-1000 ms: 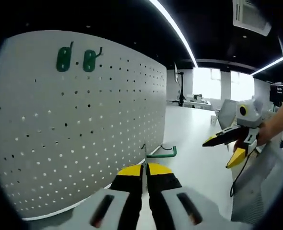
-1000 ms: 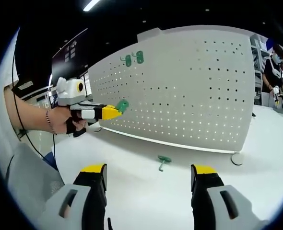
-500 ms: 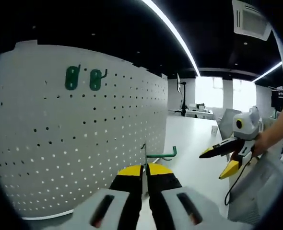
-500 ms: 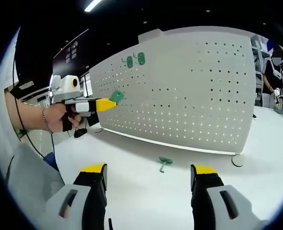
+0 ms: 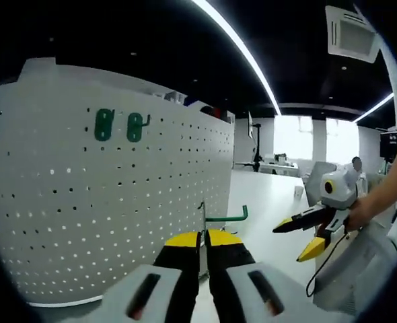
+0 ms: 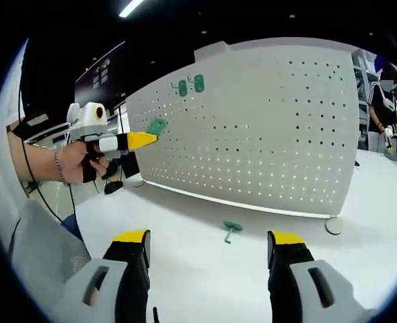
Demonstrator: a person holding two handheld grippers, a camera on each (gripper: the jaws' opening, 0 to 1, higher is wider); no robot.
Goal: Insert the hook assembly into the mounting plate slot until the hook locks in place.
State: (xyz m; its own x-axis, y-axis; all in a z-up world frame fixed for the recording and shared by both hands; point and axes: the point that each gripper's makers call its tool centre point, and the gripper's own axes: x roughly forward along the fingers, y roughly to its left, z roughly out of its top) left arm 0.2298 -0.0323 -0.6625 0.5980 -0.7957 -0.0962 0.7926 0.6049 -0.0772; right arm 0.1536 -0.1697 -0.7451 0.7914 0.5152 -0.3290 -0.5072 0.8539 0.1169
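Note:
A white pegboard mounting plate [image 5: 111, 195] [image 6: 266, 128] stands upright on the white table. Two green hooks [image 5: 119, 125] [image 6: 189, 85] hang side by side near its top. My left gripper [image 5: 202, 239] is shut on a green hook [image 5: 224, 217], whose arm sticks out to the right above the yellow tips. In the right gripper view, that left gripper [image 6: 142, 140] is held in a hand and carries the hook's green plate [image 6: 157, 126] close in front of the board. My right gripper [image 6: 208, 243] is open over the table, with another green hook [image 6: 231, 227] lying beyond its tips.
The pegboard's round foot [image 6: 332, 224] rests on the table at the right. A person [image 6: 385, 101] stands at the far right behind the board. The right gripper [image 5: 306, 232] shows in the left gripper view, held by a hand. Bare table [image 6: 205, 282] lies below the board.
The left gripper with its hook has risen and moved closer to the pegboard. The right gripper has stayed open and almost still.

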